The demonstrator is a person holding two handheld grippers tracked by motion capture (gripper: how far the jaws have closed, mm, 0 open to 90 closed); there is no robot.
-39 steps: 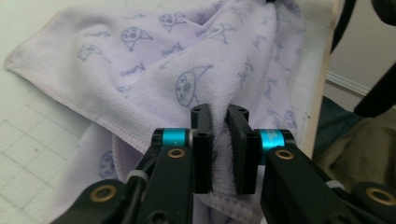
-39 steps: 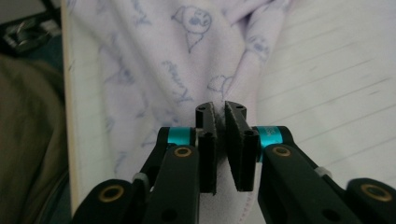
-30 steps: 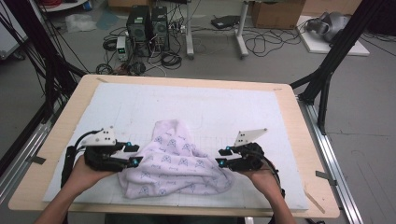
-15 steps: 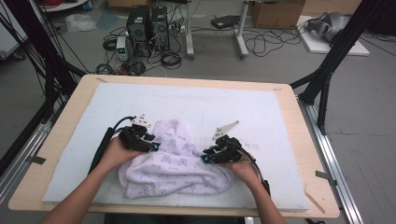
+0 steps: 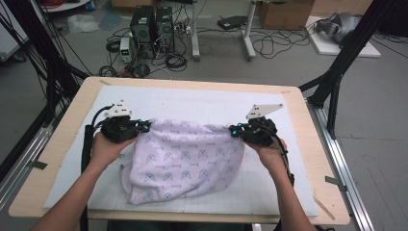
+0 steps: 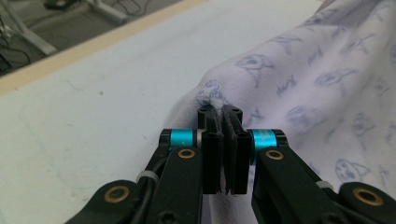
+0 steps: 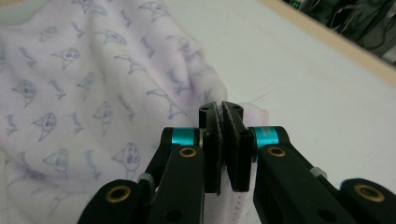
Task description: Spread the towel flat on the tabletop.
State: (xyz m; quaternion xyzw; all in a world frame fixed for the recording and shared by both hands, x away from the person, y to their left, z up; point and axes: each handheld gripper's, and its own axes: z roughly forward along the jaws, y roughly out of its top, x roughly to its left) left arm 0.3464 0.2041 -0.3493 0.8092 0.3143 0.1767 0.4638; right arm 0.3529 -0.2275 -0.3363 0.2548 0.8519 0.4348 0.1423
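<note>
Your cloth [image 6: 322,84] runs off the left claw view at 3 o'clock and off the right claw view at 9 o'clock. Its pinched hem hides between each claw's pads. Your elbows get cut at 6 o'clock in the high view.

Cloth [image 5: 185,161]: soft, matt, fleecy fabric, pale lilac with a faint printed pattern, stitched hem beside the right claw [image 7: 224,140]. Claws: matt black plastic with glossy blue metal collars and brass-coloured fasteners. Bench [image 5: 308,125]: pale smooth wood edge, under a matt white gridded mat [image 5: 202,103].
</note>
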